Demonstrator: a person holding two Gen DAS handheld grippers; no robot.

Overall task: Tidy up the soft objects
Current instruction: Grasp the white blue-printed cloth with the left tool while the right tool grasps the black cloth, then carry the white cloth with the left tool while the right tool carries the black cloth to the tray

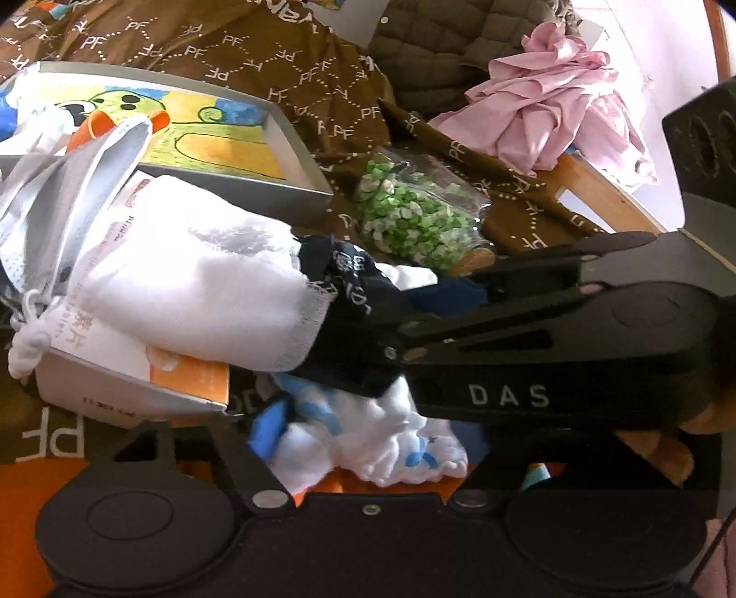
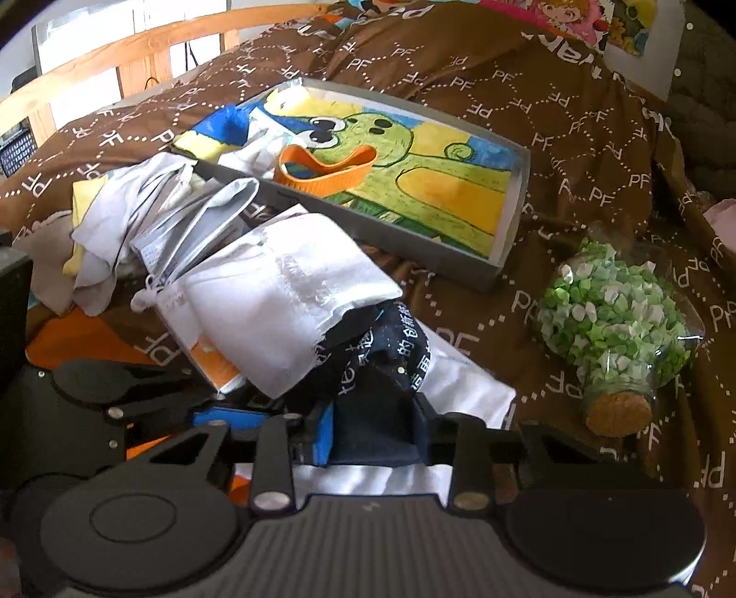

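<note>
Two wrist views, bed w/ brown "PF"-print cover (image 2: 506, 92). Right gripper (image 2: 368, 437): fingers closed on a dark navy cloth w/ white characters (image 2: 391, 368), which bunches between the pads near the bottom centre of the view. Left gripper (image 1: 368, 441): fingers partly apart around a white cloth w/ blue marks (image 1: 391, 441); whether the pads press on it cannot be told. In the left wrist view the right gripper (image 1: 368, 322) crosses from the right, lying above that white cloth and blocking much of it. A white towel (image 2: 285, 294) drapes over the far end of the navy cloth and over a white-and-orange carton (image 1: 184, 382), hiding most of both. Beyond lies a grey shallow box (image 2: 506, 257) w/ a green cartoon picture inside and an orange band (image 2: 322, 175) resting in it. Grey-white garments (image 2: 138, 221) are heaped just beside the box's near-left corner. A corked glass bottle of green-white paper bits (image 2: 612, 322) lies on its side, right of the pile. Pink crumpled cloth (image 1: 552, 92) sits farther off by the wooden bed rail (image 2: 138, 41).
</note>
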